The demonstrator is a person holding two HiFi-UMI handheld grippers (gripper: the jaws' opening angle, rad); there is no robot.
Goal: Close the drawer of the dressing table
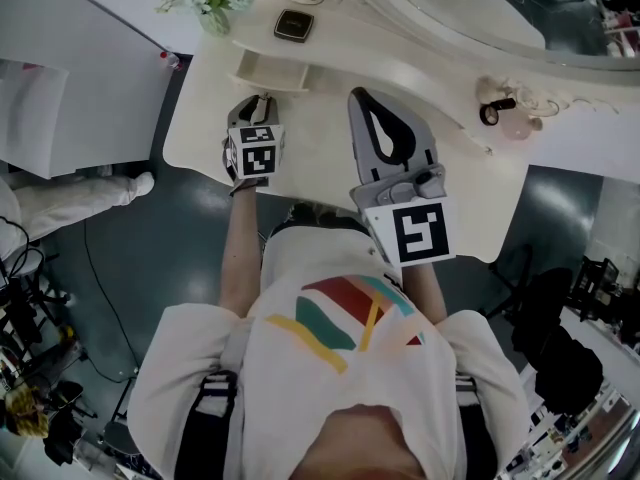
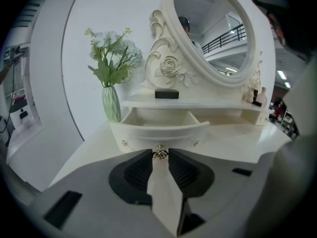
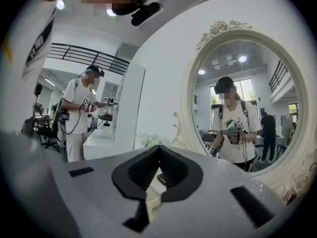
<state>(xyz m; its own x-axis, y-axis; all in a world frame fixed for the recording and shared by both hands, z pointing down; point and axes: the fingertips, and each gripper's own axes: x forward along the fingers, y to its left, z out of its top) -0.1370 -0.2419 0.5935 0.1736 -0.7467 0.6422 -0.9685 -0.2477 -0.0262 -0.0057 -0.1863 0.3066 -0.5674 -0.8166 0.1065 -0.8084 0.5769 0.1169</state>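
Overhead, the drawer (image 1: 268, 71) sits pulled open at upper centre-left, with the left gripper (image 1: 260, 104) just below it. Left gripper view: its jaws pinch the drawer knob (image 2: 159, 153) at centre. Right gripper view: the right gripper (image 3: 158, 150) is pressed together, empty, facing the mirror (image 3: 247, 98).

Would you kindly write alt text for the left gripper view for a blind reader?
The left claw pinches the small metal knob of an open cream drawer on a dressing table. Behind stand a green vase of flowers at left and an ornate oval mirror.
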